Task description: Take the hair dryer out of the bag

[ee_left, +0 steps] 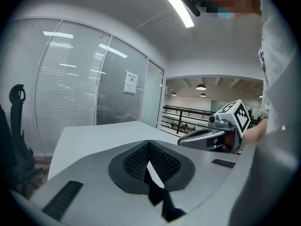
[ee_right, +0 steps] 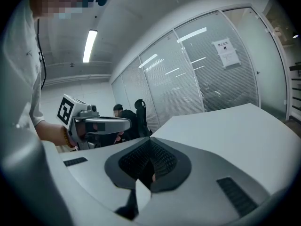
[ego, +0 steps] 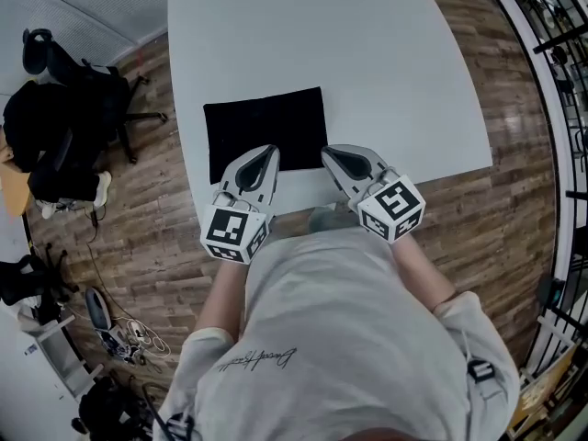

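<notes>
- The black bag point(ego: 266, 125) lies flat on the white table point(ego: 386, 72), by its near edge.
- A black office chair point(ego: 78, 99) stands left of the table.
- The left gripper point(ego: 268, 154) has its jaws pressed together and empty, tip over the bag's near edge.
- The right gripper point(ego: 331, 157) is likewise closed and empty, just beside the bag's corner.

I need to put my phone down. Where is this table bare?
The table is bare beyond the black bag to its far edge, and right of the bag to the right edge. Left of the bag is only a thin strip. The near edge is crowded: the left tongs and right tongs are there.
</notes>
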{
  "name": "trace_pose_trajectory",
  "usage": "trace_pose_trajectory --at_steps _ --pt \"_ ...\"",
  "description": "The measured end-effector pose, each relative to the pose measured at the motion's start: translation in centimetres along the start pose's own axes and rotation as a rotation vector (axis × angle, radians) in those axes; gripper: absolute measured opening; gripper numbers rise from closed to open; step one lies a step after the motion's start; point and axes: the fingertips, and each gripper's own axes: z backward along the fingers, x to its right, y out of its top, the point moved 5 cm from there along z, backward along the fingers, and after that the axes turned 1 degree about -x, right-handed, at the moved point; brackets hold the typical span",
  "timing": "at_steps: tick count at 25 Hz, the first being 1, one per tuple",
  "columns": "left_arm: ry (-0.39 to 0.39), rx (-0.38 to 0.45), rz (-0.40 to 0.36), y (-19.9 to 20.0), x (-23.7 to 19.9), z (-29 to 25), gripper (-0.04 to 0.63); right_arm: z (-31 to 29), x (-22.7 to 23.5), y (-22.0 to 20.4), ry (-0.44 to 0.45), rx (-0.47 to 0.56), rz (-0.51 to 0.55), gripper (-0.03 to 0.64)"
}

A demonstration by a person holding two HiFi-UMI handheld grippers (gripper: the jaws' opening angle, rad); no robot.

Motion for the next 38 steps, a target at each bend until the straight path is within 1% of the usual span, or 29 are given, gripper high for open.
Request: trace_pose_trajectory --at_steps 7,12,18,23,26,29,34,38 --pt "0.020 -0.041 -0.029 0.2 -0.9 -1.1 0.012 -1.1 1.4 0.7 0.010 -0.008 -0.019 0.021" --pt "-0.003 -0.070 -0.079 0.1 -1.9 -1.9 0.012 -1.9 2.4 0.6 -0.020 -0.014 -0.032 0.021" --pt "-0.046 -0.117 -0.097 -0.5 -3.3 -2.6 0.014 -2.7 2.5 -0.3 -0.038 -0.037 -0.037 0.021" --pt "-0.059 -0.135 -0.081 -1.3 -4.6 -3.4 0.012 -3.9 2.7 -0.5 -0.042 -0.061 -0.022 0.021" --pt "-0.066 -0.154 -0.115 -1.5 -5.2 -4.0 0.012 -4.3 3.1 -0.3 -0.053 -0.064 -0.021 0.021" --pt "-0.083 -0.192 -0.152 -2.1 -5.9 -4.5 0.014 -4.5 3.6 -0.6 -0.068 -0.071 -0.021 0.021" --pt "-0.129 -0.286 -0.190 -4.0 -6.6 -5.7 0.014 -4.5 4.7 -2.2 -0.086 -0.092 -0.038 0.021" --pt "-0.182 -0.339 -0.238 -5.0 -6.8 -7.0 0.014 -4.7 5.1 -3.0 -0.084 -0.102 -0.041 0.021"
